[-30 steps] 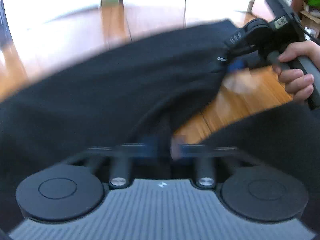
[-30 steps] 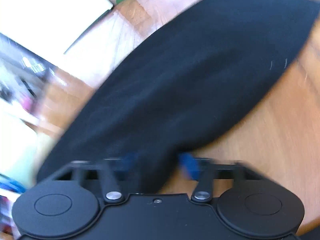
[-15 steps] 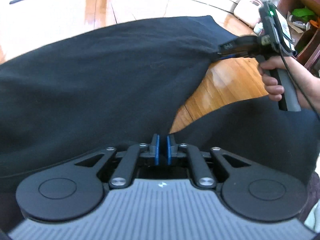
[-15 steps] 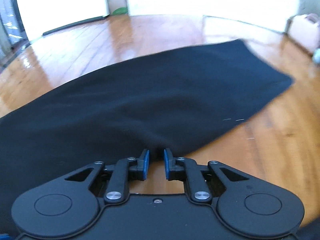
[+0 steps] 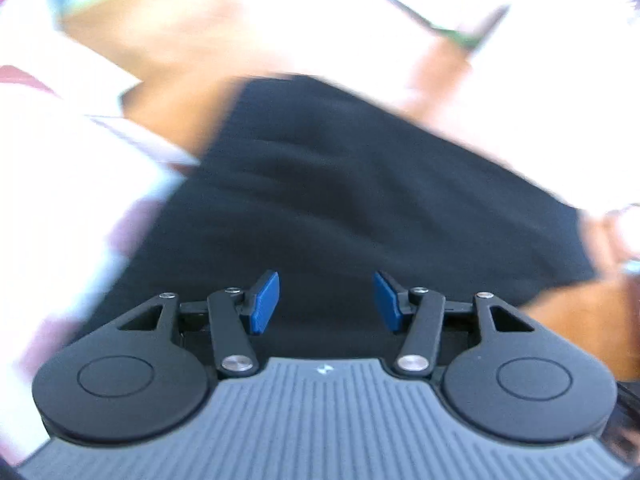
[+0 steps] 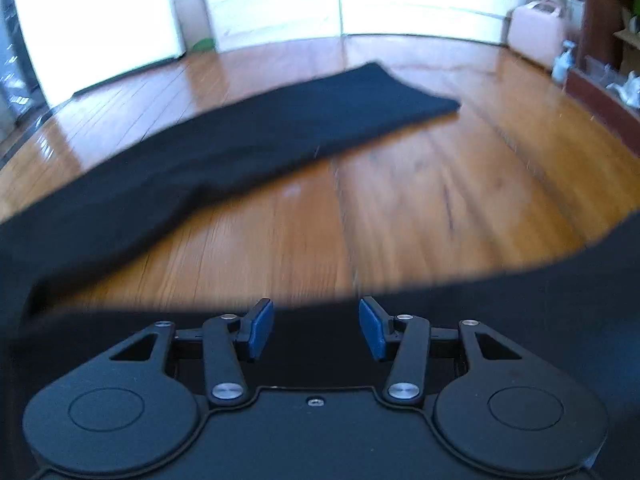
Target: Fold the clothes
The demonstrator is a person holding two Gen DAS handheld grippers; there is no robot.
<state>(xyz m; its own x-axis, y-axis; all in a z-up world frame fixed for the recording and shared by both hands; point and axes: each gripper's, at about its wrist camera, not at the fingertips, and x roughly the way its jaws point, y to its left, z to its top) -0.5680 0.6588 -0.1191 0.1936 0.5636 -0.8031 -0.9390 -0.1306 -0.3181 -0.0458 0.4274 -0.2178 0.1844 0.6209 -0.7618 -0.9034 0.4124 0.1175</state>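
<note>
across the left wrist view almost everything beyond the tool is smeared by motion blur and washed out by glare, so only a broad black garment (image 5: 340, 200) over patches of wooden floor (image 5: 180, 112) can be made out; the pale shapes at the left edge cannot be identified. the left gripper (image 5: 326, 302) points down over the cloth, its blue pads (image 5: 264, 302) standing well apart, the jaws having just been opening, with nothing pinched between them.

the right wrist view is clearer. the black garment (image 6: 280, 132) lies as a long band on the wooden floor (image 6: 440, 200), its far end squared off, its near end running out of frame at the left. a second dark fold, perhaps part of the same garment, fills the bottom of the frame under the right gripper (image 6: 316, 330). those jaws have also just been opening; the blue pads (image 6: 260, 332) are spread with no cloth gripped.

a pink case (image 6: 536, 28) sits by the far wall; whether it holds anything cannot be seen.
</note>
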